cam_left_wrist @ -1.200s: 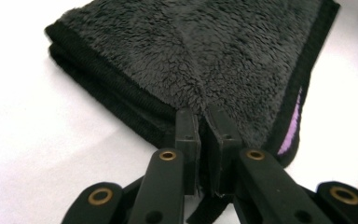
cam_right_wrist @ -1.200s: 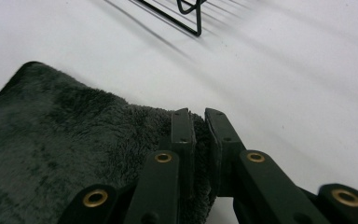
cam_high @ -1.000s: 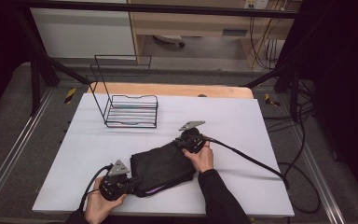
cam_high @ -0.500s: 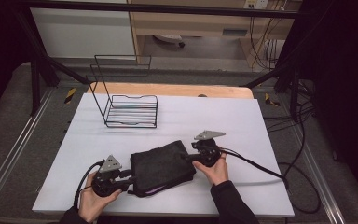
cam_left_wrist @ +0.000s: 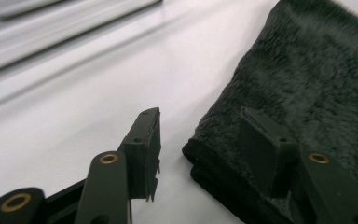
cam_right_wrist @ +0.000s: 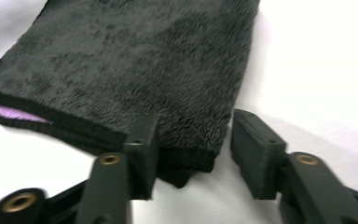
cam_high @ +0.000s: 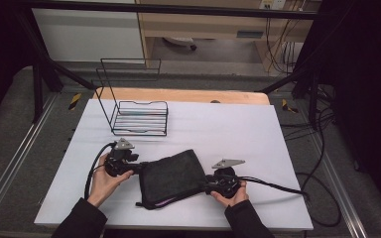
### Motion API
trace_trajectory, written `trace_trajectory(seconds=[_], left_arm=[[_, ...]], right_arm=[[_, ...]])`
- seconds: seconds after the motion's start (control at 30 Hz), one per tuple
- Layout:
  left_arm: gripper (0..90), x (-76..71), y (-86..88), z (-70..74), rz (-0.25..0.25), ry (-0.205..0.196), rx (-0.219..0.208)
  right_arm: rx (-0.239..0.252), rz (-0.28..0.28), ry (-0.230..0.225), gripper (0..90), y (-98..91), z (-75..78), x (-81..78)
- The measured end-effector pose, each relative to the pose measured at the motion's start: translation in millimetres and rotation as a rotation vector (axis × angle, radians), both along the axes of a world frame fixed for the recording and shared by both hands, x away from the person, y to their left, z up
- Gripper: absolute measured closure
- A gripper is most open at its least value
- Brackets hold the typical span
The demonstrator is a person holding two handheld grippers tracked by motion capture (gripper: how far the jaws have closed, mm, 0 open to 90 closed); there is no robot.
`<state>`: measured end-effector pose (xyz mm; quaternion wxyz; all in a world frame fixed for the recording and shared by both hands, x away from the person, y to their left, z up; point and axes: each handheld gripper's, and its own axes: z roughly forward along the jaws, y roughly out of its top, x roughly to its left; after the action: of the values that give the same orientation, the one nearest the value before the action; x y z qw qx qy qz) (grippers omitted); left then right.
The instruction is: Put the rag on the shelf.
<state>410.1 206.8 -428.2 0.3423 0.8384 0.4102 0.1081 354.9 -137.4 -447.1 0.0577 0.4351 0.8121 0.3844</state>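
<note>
Both grippers line up on opposite corners of the folded dark towel point(cam_high: 171, 177).

The towel lies flat near the front middle of the white table point(cam_high: 218, 129). The left gripper point(cam_high: 131, 167) has just been widening, its jaws half open astride the left corner; the right gripper point(cam_high: 206, 186) has just been narrowing around the near right corner (neither pinches cloth yet). Closing on both corners likely comes next. A wire rack point(cam_high: 140, 116) stands far left; dark frames and cables surround the table.

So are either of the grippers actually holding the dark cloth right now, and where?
Neither holds it: left gripper and right gripper each stand open astride a corner of the folded cloth.
</note>
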Motion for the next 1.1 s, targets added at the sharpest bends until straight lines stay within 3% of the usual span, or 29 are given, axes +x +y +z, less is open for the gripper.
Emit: trace_trajectory(seconds=[0.1, 0.27, 0.33, 0.6, 0.8, 1.1], left_arm=[[48.0, 1.2, -0.8, -5.1, -0.016, 0.008, 0.037], [54.2, 2.9, -0.3, -12.0, -0.058, 0.034, -0.004], [61.9, 2.4, -0.9, -12.0, -0.072, 0.038, -0.016], [79.2, -0.8, -0.4, -8.4, -0.065, 0.064, -0.019], [81.7, -12.8, 5.8, -6.2, -0.037, 0.089, -0.046], [81.6, -48.0, 6.2, -3.8, 0.012, 0.035, -0.057]], right_arm=[[0.008, -0.012, 0.003, 60.0, 1.4, -2.0, -3.2], [0.029, -0.032, 0.008, 66.4, 3.4, -5.0, -7.0], [0.035, -0.036, 0.017, 69.1, 3.7, -4.9, -7.2], [0.050, 0.010, 0.030, 81.0, 3.3, -2.7, -0.6], [0.006, 0.045, -0.016, 82.2, 2.3, 8.3, 16.8], [-0.063, 0.092, -0.048, 82.1, 11.6, 14.3, 55.4]])
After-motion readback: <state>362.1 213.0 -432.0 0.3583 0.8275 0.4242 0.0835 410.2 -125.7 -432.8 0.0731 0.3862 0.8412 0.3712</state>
